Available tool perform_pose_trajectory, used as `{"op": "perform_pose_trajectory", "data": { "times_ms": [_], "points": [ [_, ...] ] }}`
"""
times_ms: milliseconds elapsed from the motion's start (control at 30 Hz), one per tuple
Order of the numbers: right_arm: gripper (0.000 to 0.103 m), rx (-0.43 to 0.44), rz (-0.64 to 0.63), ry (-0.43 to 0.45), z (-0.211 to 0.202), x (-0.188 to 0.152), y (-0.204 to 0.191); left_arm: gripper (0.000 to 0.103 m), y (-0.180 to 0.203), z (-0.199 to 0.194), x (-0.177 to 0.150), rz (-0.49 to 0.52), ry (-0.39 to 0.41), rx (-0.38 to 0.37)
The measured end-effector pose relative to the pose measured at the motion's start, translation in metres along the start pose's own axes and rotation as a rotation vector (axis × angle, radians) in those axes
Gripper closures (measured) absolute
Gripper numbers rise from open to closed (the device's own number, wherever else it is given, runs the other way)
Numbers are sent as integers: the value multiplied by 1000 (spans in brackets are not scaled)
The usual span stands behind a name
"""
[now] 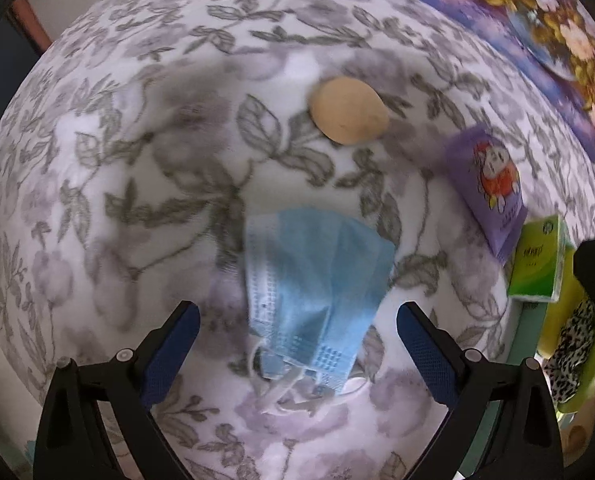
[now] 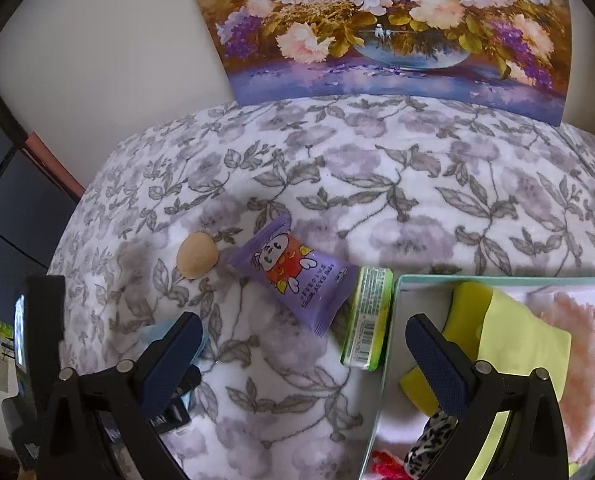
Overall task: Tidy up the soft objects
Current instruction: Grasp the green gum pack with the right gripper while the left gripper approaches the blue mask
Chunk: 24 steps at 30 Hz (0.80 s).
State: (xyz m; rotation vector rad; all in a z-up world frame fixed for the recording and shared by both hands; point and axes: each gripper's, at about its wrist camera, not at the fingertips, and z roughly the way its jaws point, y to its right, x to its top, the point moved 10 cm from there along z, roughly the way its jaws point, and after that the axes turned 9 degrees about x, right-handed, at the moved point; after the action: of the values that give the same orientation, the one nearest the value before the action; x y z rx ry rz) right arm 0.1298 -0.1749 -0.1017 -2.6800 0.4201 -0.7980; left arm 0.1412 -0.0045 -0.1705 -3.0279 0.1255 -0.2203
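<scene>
A blue face mask (image 1: 317, 292) lies crumpled on the floral cloth, between and just ahead of my open left gripper (image 1: 297, 344). A tan sponge puff (image 1: 349, 110) lies farther off; it also shows in the right wrist view (image 2: 196, 255). A purple wipes packet (image 1: 489, 184) (image 2: 297, 270) and a green tissue pack (image 1: 537, 260) (image 2: 369, 316) lie beside a pale green box (image 2: 385, 360). My right gripper (image 2: 305, 360) is open and empty, over the cloth at the box's left wall. The box holds a yellow sponge (image 2: 509, 336), a pink fluffy item (image 2: 581, 340) and a leopard-print scrunchie (image 2: 429, 440).
A flower painting (image 2: 397, 28) leans against the wall at the back of the table. The floral cloth (image 2: 417, 184) covers the whole table. The table's left edge drops off near dark furniture (image 2: 17, 220). The left gripper's body (image 2: 37, 320) shows at the left of the right wrist view.
</scene>
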Motion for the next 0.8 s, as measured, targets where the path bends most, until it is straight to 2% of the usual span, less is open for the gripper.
{"op": "perform_pose_trajectory", "data": {
  "times_ms": [33, 67, 167, 233, 300, 400, 500, 700, 800],
  "points": [
    [2, -2, -3, -2, 1, 0, 0, 16, 3, 2, -1, 6, -5, -2],
    [6, -5, -5, -4, 3, -1, 1, 27, 5, 3, -1, 9, -8, -9],
    [17, -44, -8, -20, 10, -4, 8, 36, 13, 7, -4, 5, -31, -45],
    [21, -68, -10, -29, 14, -7, 13, 46, 14, 7, -4, 6, -26, -43],
    [33, -86, -11, -38, 17, -9, 17, 58, 10, 7, -5, 1, -17, -53],
    [50, -106, -15, -42, 20, -12, 20, 63, 7, 6, -6, -12, -13, -77],
    [57, -136, -30, -48, 22, -14, 24, 63, 3, 7, -7, -9, -10, -77],
    [66, -167, -41, -59, 26, -18, 28, 63, 4, 6, -2, 10, -2, -54],
    [74, -204, -66, -65, 28, -20, 30, 63, 10, 5, -4, 18, 7, -40]
  ]
}}
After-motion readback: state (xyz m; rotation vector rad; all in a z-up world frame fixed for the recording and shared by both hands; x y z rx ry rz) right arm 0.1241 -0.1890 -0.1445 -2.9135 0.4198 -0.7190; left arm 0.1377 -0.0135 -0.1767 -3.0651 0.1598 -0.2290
